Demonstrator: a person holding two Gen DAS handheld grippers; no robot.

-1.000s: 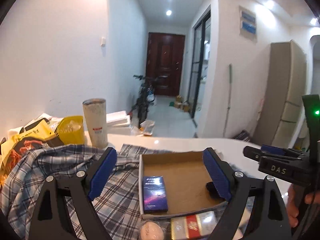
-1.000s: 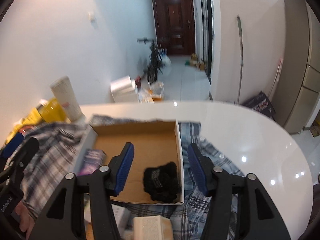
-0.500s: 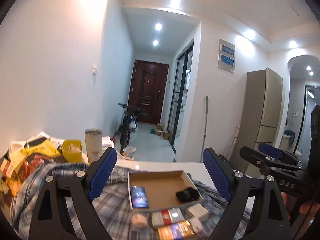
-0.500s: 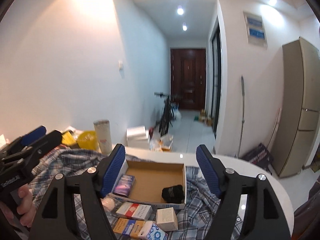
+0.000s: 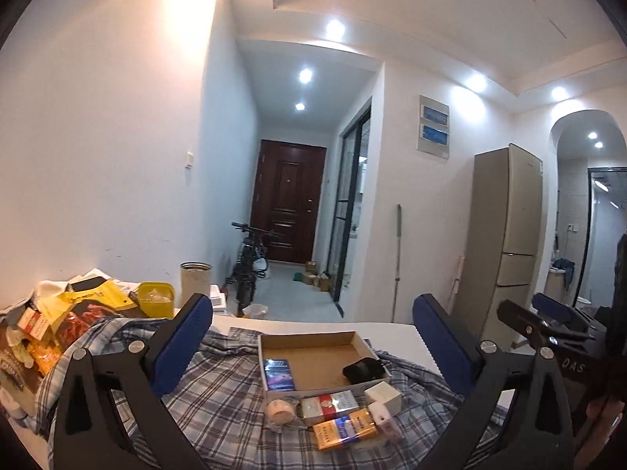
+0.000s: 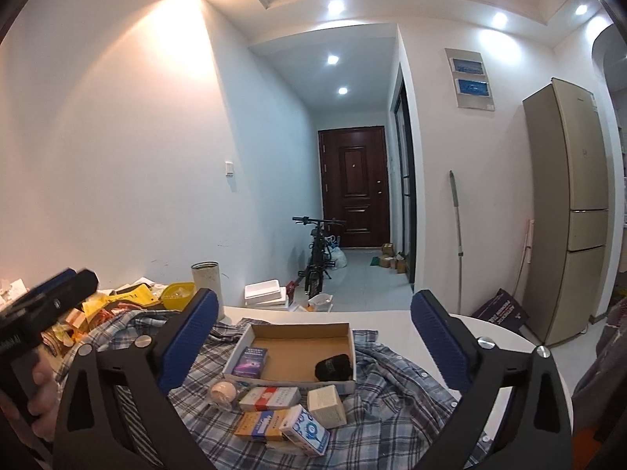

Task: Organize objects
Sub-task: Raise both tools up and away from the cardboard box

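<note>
Partly done: blue pack (image 6: 250,361) and black bundle (image 6: 333,366) in cardboard box (image 6: 298,327); several packs (image 6: 269,398) outside. Left tool (image 5: 312,346), right tool (image 6: 313,338) just opened wide, empty.

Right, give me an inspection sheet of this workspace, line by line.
Surface: white table, mostly covered by a plaid shirt.
Job's things: open cardboard box on the shirt, holding a purple packet and a black bundle. In front of it lie a round pale item, several small cartons and a beige cube box.
Clutter: yellow snack bags, yellow tub, tall tumbler at the table's left.
Grippers: left hand-held gripper and right hand-held gripper both open, nothing between the jaws; jaws have just been opening.
Cables: nothing seen.
Surroundings: hallway with bicycle, dark door, fridge.
</note>
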